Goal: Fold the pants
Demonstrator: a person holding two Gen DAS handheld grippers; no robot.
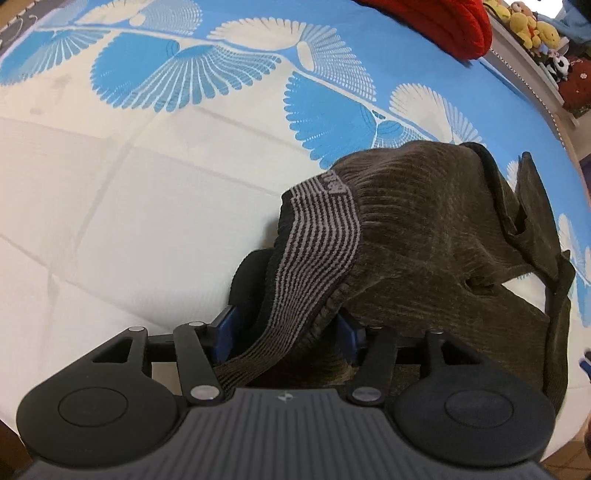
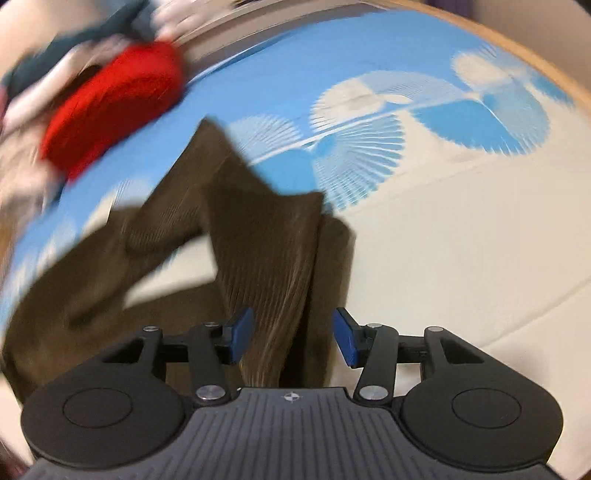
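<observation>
Brown corduroy pants [image 1: 424,236] with a striped grey waistband [image 1: 314,240] hang lifted over the blue and white bedsheet [image 1: 147,166]. My left gripper [image 1: 288,332] is shut on the waistband, which drapes over and hides the fingertips. In the blurred right wrist view the pants [image 2: 266,236] run between the blue pads [image 2: 242,334] of my right gripper [image 2: 291,336]. The pads stand apart with cloth bunched between them. One leg trails down to the left.
A red knitted garment [image 1: 443,22] lies at the far side of the bed; it also shows in the right wrist view [image 2: 110,107]. Stuffed toys [image 1: 528,26] sit on a shelf beyond the bed. The wooden bed edge [image 2: 535,55] curves at the right.
</observation>
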